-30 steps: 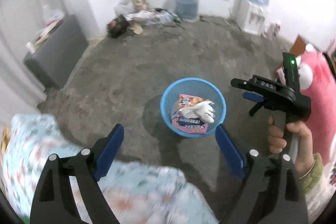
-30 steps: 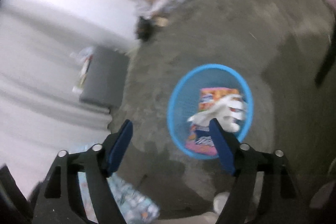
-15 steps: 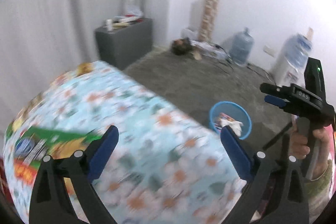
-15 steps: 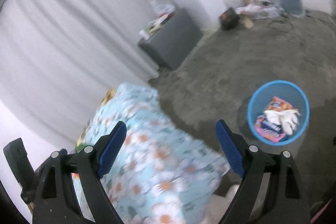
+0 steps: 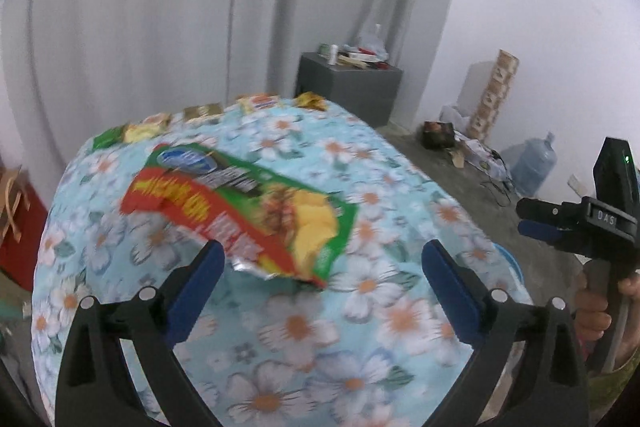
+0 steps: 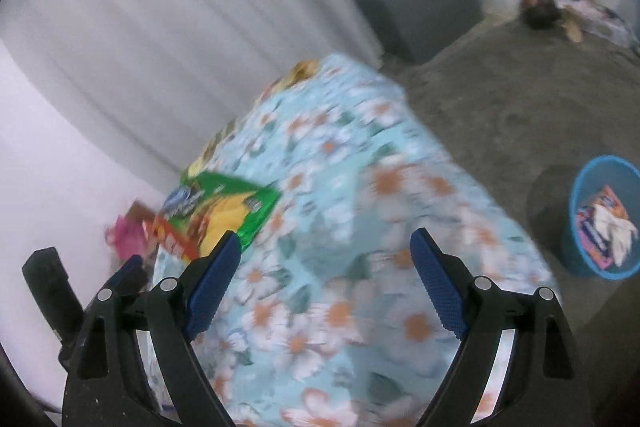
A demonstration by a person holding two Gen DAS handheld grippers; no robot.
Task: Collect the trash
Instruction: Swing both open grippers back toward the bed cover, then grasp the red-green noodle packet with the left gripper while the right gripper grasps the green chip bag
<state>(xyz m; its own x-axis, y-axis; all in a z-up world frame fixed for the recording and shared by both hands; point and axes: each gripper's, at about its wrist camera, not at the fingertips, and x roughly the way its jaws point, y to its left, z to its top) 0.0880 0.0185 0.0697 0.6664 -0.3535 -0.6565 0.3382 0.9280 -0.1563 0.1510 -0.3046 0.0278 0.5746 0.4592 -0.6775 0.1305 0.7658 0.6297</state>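
Nearest to me, the left gripper (image 5: 320,263) hangs over the flowered tablecloth (image 5: 360,327) with its jaws spread wide and nothing between them; they have just been opening. The big green-and-red snack bag (image 5: 248,211) lies flat on the cloth just beyond those blue pads, its torn end toward them. The right gripper (image 6: 324,267) is likewise released and empty, its jaws having just widened too, and it hovers to the right of the bag, over bare cloth.

I judge the step in hand to be the reach for that bag. It looks thin and crinkly, so the sensible way is to come down on its near edge, pinch one layer firmly and lift clear before swinging away, lest it slide on the cloth.

Beyond the bag, small wrappers (image 5: 208,113) line the table's far edge. Off the table's right side, down on the grey floor (image 6: 520,87), stands the blue basket (image 6: 580,187) already holding rubbish. Farther back are a grey cabinet (image 5: 352,87), a water jug (image 5: 534,167) and pale curtains (image 5: 160,7).
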